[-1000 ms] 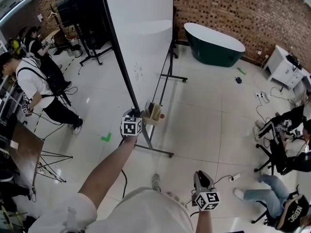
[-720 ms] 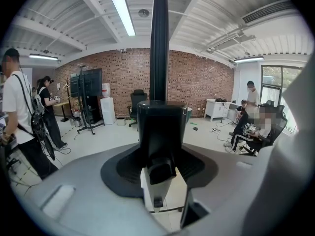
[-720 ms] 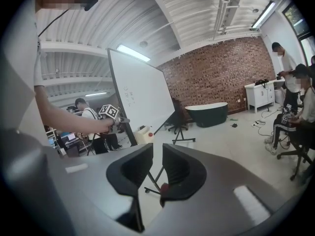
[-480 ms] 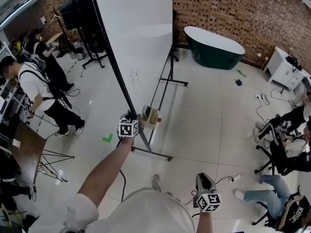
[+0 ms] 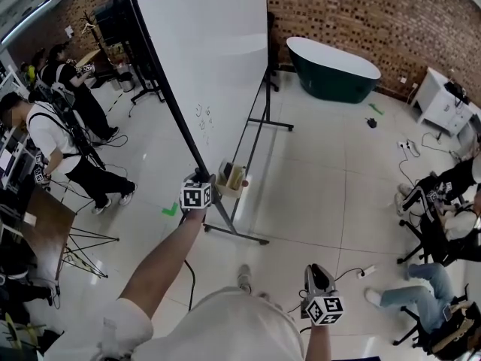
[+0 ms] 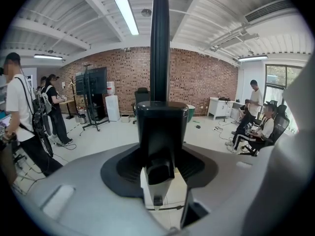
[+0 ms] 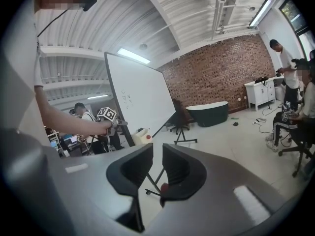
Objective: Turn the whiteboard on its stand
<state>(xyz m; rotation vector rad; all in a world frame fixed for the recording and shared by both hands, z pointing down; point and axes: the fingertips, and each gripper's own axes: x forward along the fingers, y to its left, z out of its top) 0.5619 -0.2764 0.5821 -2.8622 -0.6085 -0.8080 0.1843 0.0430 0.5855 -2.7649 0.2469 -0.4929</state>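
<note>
Clamping the black frame (image 6: pixel 160 43) of the whiteboard (image 5: pixel 218 51), my left tongs (image 5: pixel 198 180) grip its lower corner. My right tongs (image 7: pixel 157 156) hang near my body, barely apart and empty. Left gripper view gives that frame edge-on as a dark bar. Right gripper view shows the board's white face with small scribbles, upright on its stand (image 5: pixel 239 232) on the tiled floor (image 5: pixel 323 186).

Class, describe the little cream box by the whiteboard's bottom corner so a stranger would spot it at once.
Find the big whiteboard standing on the tiled floor before the brick wall. Follow its black frame down to the near lower corner, where a small cream box sits. Among the black stand legs it alone is pale and open-topped, with small items inside.
</note>
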